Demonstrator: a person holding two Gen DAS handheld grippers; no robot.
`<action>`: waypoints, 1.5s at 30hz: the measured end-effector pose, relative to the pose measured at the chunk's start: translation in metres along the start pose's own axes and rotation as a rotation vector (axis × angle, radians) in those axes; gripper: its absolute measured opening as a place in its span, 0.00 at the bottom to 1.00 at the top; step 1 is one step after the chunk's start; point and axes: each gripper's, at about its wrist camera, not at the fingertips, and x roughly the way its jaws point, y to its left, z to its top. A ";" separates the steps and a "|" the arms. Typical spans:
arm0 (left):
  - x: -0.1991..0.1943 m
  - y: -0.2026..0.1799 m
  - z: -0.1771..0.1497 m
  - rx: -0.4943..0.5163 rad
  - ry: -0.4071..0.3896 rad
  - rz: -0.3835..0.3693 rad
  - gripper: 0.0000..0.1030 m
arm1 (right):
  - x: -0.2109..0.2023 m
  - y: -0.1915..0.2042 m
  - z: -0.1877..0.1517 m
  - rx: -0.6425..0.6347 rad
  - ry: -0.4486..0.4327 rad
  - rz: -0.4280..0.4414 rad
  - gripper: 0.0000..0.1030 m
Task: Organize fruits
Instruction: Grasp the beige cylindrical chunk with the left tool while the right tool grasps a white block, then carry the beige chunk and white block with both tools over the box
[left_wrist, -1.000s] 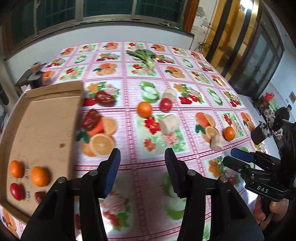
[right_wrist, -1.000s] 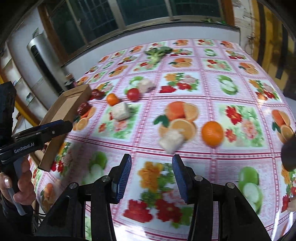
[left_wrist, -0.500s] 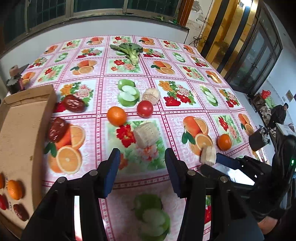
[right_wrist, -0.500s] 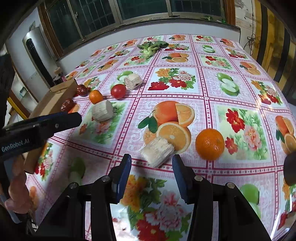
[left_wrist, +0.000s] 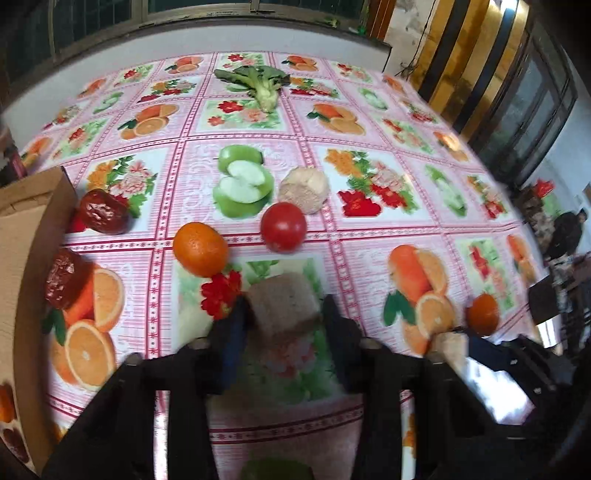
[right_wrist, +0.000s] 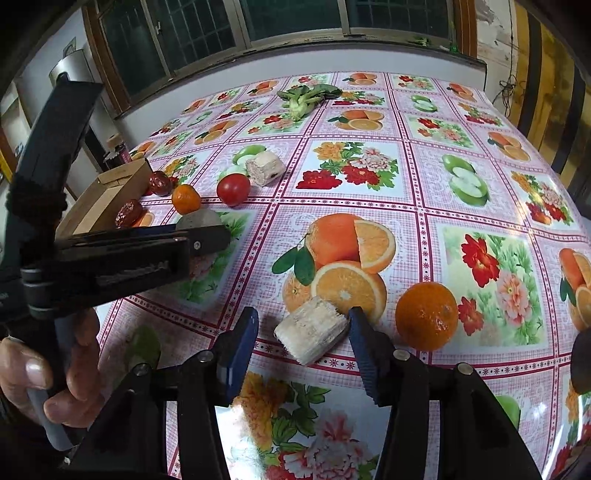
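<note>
The left gripper is closing its black, blue-padded jaws around a pale beige cut block of fibrous fruit lying on the fruit-printed pink plastic tablecloth; both pads look to be against its sides, though blur makes the contact uncertain. The right gripper is closing too: a whitish, ribbed cut chunk lies between its fingers, its long axis running across the gap. The right pad touches one end, while the left pad stands clear of the other. Just to the right of that chunk sits a round orange tangerine.

At the left, the flat brown cardboard box holds small orange and dark red fruits at its near edge, mostly cut off by the frame. Touching its rim lies a wrinkled dark red date, with a second date farther on. Beyond the left gripper sit another tangerine, a red tomato and a beige round chunk. Farthest off lies a green leafy stalk vegetable, stem pointing toward the camera.
</note>
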 end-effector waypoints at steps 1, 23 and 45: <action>0.000 0.000 -0.001 0.005 -0.002 0.002 0.32 | 0.000 0.000 0.000 -0.001 0.000 0.002 0.37; -0.078 0.043 -0.029 -0.001 -0.101 0.072 0.32 | -0.036 0.052 0.014 -0.031 -0.076 0.134 0.37; -0.122 0.126 -0.046 -0.108 -0.162 0.179 0.32 | -0.030 0.145 0.038 -0.161 -0.091 0.245 0.37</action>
